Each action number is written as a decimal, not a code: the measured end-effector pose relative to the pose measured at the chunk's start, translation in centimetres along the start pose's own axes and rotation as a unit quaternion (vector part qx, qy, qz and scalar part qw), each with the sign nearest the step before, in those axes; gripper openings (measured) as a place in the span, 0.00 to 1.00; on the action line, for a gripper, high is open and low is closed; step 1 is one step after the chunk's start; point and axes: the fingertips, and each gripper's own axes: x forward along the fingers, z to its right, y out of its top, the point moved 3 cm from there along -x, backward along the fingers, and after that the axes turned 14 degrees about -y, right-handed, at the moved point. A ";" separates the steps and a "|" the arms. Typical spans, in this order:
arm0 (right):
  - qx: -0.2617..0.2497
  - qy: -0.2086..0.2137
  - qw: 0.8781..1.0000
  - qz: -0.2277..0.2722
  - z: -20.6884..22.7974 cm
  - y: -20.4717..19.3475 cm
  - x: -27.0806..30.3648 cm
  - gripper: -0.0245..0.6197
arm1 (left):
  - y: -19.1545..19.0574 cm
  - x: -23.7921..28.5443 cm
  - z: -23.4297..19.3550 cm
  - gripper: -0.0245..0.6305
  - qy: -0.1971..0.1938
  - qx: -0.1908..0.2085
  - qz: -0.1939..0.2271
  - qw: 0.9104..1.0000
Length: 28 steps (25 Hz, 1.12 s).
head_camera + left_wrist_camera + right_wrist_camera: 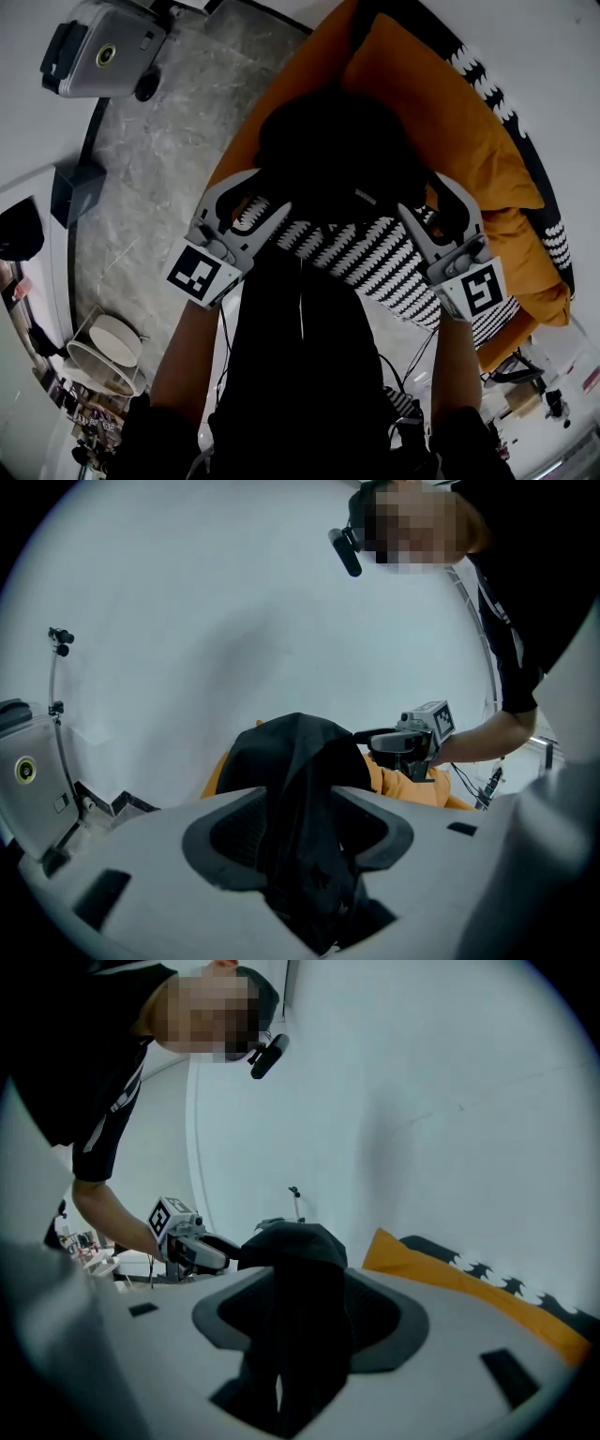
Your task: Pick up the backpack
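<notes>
The black backpack [337, 159] rests on an orange sofa [281, 103], just ahead of both grippers. My left gripper [255, 202] is at its left side and my right gripper [436, 211] at its right. In the left gripper view, a black strap [309, 855] of the backpack [291, 752] hangs loosely between the wide jaws of the left gripper [300, 832]. The right gripper view shows the same: black fabric [300, 1335] lies between the spread jaws of the right gripper [309, 1321], with gaps beside it. Both grippers are open.
An orange cushion [441, 112] leans behind the backpack, and a black-and-white patterned throw [366, 248] lies under it. On the grey marble floor [159, 159] to the left stand a grey hard case [98, 47], a black box [75, 187] and a white round stool [112, 342].
</notes>
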 end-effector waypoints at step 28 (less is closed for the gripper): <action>-0.005 0.046 0.998 -0.051 0.5 -2.2 4.3 0.39 | -0.3 4.6 -1.7 0.35 0.009 0.027 -0.042 0.999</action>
